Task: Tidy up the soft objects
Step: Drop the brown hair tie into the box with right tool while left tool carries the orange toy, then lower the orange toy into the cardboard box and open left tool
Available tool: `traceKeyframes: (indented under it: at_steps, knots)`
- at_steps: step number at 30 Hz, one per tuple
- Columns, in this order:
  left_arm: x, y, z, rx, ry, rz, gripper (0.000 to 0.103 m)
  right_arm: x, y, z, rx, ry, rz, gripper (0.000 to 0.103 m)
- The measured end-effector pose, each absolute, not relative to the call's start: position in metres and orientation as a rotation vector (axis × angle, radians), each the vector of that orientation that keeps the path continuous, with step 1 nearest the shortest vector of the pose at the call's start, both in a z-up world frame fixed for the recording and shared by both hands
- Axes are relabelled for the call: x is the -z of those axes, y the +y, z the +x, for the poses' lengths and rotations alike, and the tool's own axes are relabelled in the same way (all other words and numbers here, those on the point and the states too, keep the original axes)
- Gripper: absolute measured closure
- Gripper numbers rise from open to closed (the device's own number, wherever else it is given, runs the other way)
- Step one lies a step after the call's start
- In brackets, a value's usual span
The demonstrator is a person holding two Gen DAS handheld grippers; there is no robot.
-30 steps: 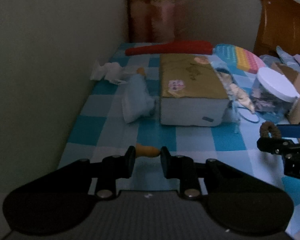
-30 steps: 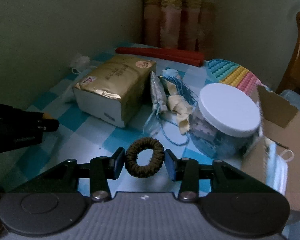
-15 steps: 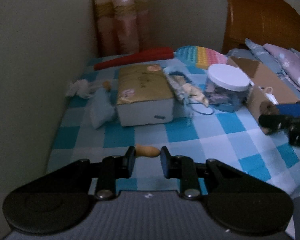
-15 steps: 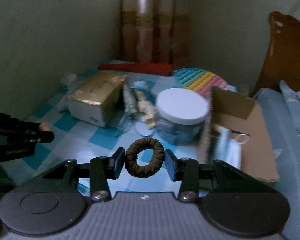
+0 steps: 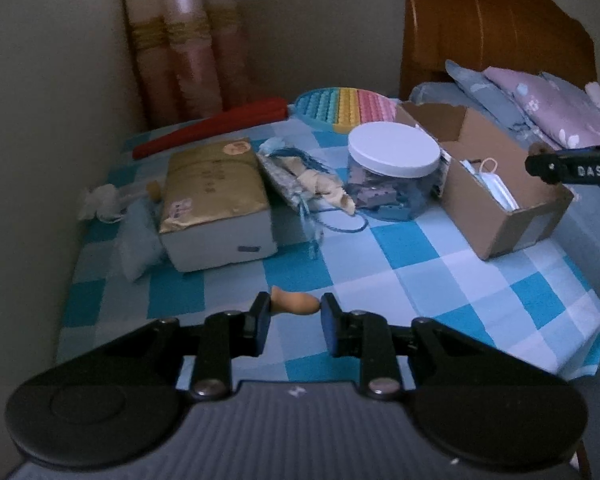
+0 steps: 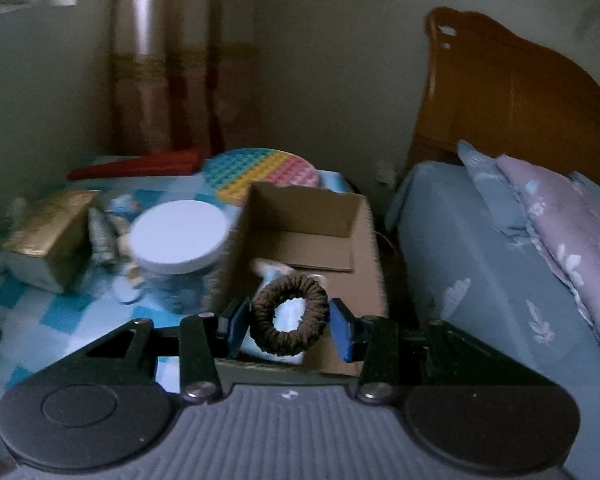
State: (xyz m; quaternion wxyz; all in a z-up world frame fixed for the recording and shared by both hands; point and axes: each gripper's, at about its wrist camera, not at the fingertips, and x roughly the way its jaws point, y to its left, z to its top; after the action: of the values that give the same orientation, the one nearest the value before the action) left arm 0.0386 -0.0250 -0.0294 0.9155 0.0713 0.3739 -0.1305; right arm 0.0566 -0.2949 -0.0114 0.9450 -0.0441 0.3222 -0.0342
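Observation:
My left gripper (image 5: 292,312) is shut on a small orange earplug (image 5: 294,303), held above the near part of the checked table. My right gripper (image 6: 288,320) is shut on a brown knitted hair tie (image 6: 289,314) and hangs over the near end of the open cardboard box (image 6: 332,240). In the left wrist view that box (image 5: 496,212) stands at the table's right, with a blue face mask (image 5: 492,184) inside, and the right gripper's finger (image 5: 572,168) reaches over it.
On the blue checked tablecloth (image 5: 420,280) lie a gold tissue pack (image 5: 214,196), a white-lidded jar (image 5: 394,172), a blue drawstring pouch (image 5: 300,176), a rainbow pop mat (image 5: 344,106), a red folded fan (image 5: 212,128) and crumpled tissue (image 5: 100,200). A bed with pillows (image 6: 540,240) lies right.
Both grippers have pulled back and risen. My right gripper has swung right with the hair tie, from in front of the jar to over the cardboard box. The left one still holds the earplug.

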Motion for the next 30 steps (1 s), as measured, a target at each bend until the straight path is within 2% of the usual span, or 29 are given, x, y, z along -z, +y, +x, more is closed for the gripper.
traceKeyframes:
  at_steps: [1,5,10,12,18,30]
  knots:
    - [0.029,-0.028,0.040,0.270,0.772,0.152,0.078,0.014,-0.298,0.059,0.082,0.661,-0.087,0.054]
    - [0.027,-0.038,0.045,0.285,0.775,0.172,0.078,0.023,-0.309,0.064,0.096,0.672,-0.057,0.038]
    - [0.022,-0.055,0.055,0.317,0.769,0.200,0.078,0.028,-0.310,0.059,0.082,0.668,-0.041,0.024]
    - [0.019,-0.063,0.059,0.330,0.765,0.216,0.078,0.027,-0.311,0.053,0.066,0.666,-0.032,0.016]
    - [0.003,-0.092,0.074,0.423,0.744,0.232,0.077,0.024,-0.312,0.033,0.012,0.660,0.014,0.002]
    - [-0.025,-0.194,0.111,0.675,0.674,0.313,0.077,0.035,-0.292,0.007,-0.134,0.709,0.014,0.000]
